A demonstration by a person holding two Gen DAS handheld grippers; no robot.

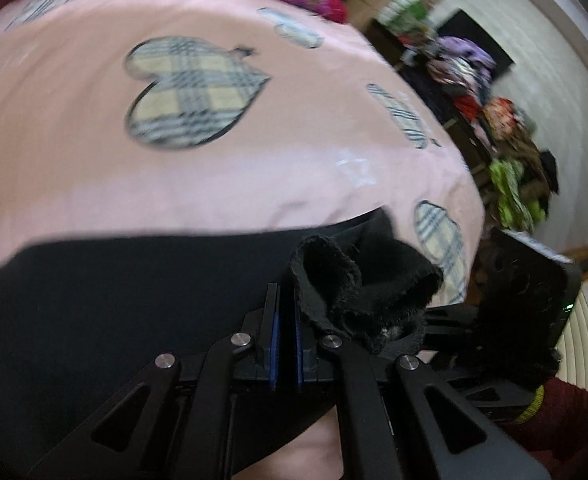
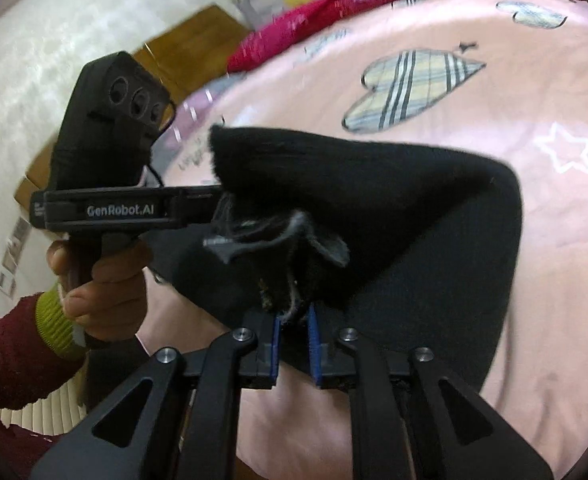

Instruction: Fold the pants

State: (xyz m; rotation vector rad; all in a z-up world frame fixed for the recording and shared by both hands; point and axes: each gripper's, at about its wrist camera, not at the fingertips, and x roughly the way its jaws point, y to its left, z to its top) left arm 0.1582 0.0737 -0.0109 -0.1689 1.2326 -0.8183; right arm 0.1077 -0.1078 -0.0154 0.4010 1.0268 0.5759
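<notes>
With your left gripper [image 1: 285, 320] and right gripper [image 2: 294, 320] each clamped on a bunched edge of the black pants [image 2: 414, 220], which are lifted over the pink sheet [image 2: 514, 92], the fold appears underway, laying down and later folds remaining.

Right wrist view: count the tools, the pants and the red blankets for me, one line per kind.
Tools: 2, the left tool and the right tool, each shut on the pants
Black pants: 1
Red blanket: 1
Total: 4
</notes>
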